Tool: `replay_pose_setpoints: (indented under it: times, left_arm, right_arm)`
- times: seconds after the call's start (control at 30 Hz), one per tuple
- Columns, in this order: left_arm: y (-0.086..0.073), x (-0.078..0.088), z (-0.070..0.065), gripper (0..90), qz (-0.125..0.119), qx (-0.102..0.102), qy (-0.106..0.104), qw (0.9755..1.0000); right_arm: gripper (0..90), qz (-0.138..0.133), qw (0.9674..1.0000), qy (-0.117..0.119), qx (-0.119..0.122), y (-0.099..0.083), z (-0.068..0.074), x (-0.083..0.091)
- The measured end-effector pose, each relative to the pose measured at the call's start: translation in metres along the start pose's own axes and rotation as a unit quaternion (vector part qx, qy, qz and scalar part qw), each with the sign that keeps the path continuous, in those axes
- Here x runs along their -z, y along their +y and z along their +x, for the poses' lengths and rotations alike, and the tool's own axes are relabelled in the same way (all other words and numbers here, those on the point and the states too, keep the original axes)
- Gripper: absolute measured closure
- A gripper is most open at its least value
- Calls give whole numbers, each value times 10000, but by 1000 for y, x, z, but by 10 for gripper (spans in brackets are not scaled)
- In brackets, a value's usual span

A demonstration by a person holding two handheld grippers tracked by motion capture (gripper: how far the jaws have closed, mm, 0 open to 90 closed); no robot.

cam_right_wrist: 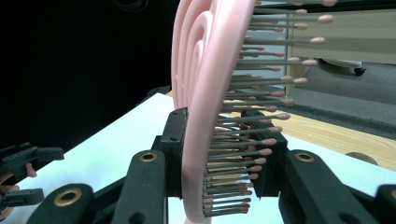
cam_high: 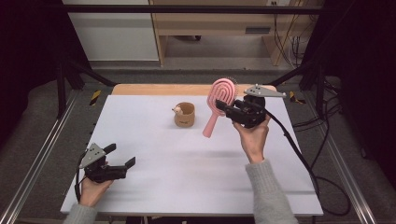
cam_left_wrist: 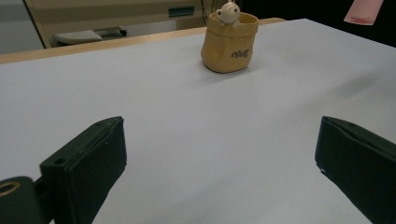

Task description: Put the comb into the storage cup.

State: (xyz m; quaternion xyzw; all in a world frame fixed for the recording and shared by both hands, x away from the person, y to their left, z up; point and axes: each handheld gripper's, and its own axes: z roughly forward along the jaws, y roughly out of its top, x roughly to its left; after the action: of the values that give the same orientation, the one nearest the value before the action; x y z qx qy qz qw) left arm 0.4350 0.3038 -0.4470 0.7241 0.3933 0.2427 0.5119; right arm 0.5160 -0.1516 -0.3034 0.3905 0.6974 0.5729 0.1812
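A pink hairbrush [cam_high: 217,103] hangs in the air over the far right of the white table [cam_high: 187,168], head up and handle slanting down to the left. My right gripper [cam_high: 224,108] is shut on its head; in the right gripper view the jaws press the hairbrush [cam_right_wrist: 210,93] from both sides, bristles pointing right. A small tan pot [cam_high: 184,115] with a little animal figure on its rim stands near the table's middle back. My left gripper [cam_high: 122,156] rests low at the near left, open and holding nothing. The left gripper view looks toward the pot [cam_left_wrist: 229,43].
A wooden strip [cam_high: 159,88] runs along the table's far edge. Metal rails [cam_high: 37,154] flank both sides. A black cable [cam_high: 299,154] trails from the right gripper across the table's right edge. Shelving and wires stand behind the table.
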Motion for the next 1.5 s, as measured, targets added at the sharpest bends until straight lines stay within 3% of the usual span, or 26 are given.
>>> replay_pose_setpoints:
  times: [1.5]
  left_arm:
    - [-3, 2, 7, 20, 40, 32, 34, 10000]
  right_arm:
    - [642, 127, 9991, -280, 294, 32, 4, -63]
